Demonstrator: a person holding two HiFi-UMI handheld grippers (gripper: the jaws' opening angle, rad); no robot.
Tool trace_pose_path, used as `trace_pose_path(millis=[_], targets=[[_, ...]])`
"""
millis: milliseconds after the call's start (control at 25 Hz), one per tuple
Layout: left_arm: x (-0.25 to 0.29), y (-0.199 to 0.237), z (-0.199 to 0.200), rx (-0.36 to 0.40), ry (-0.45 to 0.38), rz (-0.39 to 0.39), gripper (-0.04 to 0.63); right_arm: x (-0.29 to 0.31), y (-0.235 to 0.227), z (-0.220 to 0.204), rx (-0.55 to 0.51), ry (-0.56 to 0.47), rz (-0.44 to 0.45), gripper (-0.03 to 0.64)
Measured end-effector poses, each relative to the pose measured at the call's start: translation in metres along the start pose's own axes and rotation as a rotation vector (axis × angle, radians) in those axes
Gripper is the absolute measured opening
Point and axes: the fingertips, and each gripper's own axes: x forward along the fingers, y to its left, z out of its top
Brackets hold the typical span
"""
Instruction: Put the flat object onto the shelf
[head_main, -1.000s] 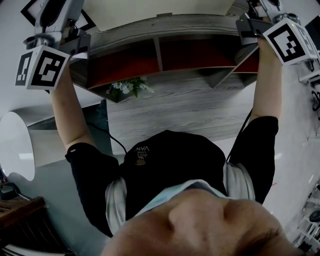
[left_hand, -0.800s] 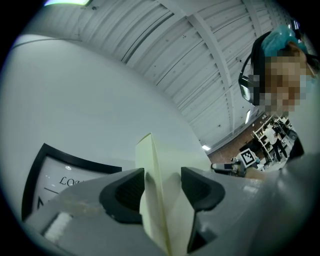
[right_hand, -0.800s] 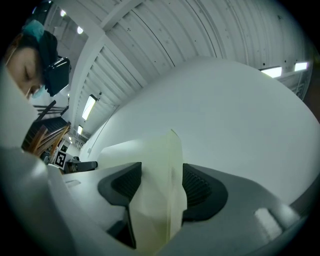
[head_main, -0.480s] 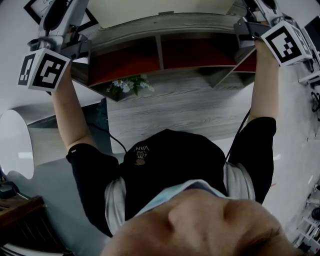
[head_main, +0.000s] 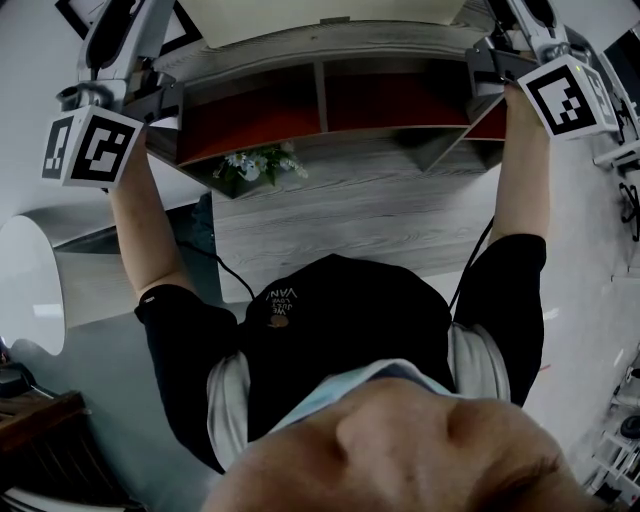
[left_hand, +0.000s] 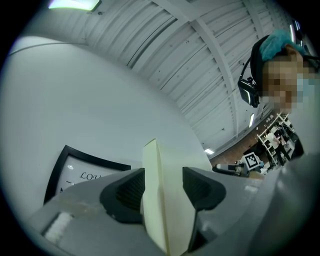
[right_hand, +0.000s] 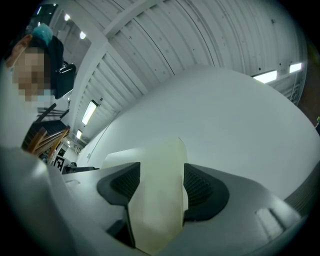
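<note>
Now the panel lies on top of the shelf at the upper edge of the head view, with its ends between the jaws of the left gripper and right gripper. Both pairs have just been opening and sit loose around it. Best to widen them until every pad is clear, then draw both back evenly so nothing drags the panel forward.
</note>
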Motion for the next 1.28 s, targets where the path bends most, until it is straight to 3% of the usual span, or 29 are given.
trace_pose_path(millis=[200,640,800,1280], targets=[[-0.004,-0.011,0.011,0.036,-0.028,-0.002,0.236,-0.011,0.005,0.012,-0.043,-0.045,-0.036,0.191],[-0.017,-0.035,0.014,0.071,-0.055,-0.034,0.020,-0.035,0.026,0.017,-0.090,-0.050,-0.069,0.046],[-0.023,-0.042,0.008,0.090,-0.038,-0.040,0.002,-0.045,0.035,0.011,-0.083,-0.041,-0.071,-0.002],[-0.046,-0.064,-0.008,0.081,0.001,-0.077,0.002,-0.072,0.073,-0.006,-0.073,-0.005,-0.068,-0.002]])
